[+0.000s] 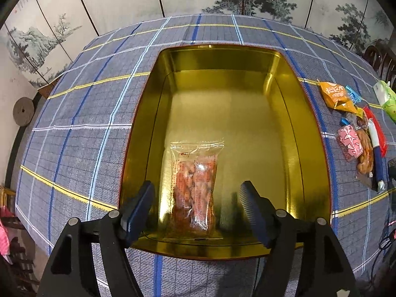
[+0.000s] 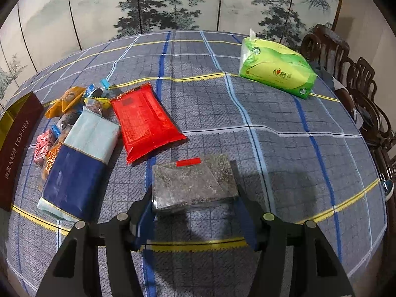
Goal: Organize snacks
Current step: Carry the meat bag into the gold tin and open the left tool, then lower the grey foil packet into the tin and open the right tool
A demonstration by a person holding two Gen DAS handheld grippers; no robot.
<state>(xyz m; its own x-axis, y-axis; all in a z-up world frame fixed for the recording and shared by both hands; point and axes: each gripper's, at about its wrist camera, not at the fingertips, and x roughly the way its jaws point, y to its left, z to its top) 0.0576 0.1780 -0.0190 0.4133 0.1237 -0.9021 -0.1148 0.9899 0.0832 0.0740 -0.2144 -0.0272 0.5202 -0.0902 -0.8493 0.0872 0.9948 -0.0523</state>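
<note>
A gold tin box (image 1: pixel 292 113) stands open on the plaid table; its dark red side reads TOFFEE in the right wrist view (image 2: pixel 17 146). A clear packet of orange-red snacks (image 1: pixel 194 185) lies flat in the box's near left part. My left gripper (image 1: pixel 196 208) hangs open above it, fingers on either side, not touching. My right gripper (image 2: pixel 193 190) is shut on a clear packet of dark speckled snack (image 2: pixel 193 183) with a red tab, held above the tablecloth. A red pack (image 2: pixel 146 128), a blue-and-pale pack (image 2: pixel 79 158) and several small wrapped snacks (image 2: pixel 66 101) lie left of it.
A green tissue pack (image 2: pixel 277 71) sits at the far right of the table. Dark wooden chairs (image 2: pixel 346 57) stand along the right edge. A painted folding screen (image 2: pixel 173 2) stands behind the table. The snack pile also shows right of the box in the left wrist view (image 1: pixel 356 128).
</note>
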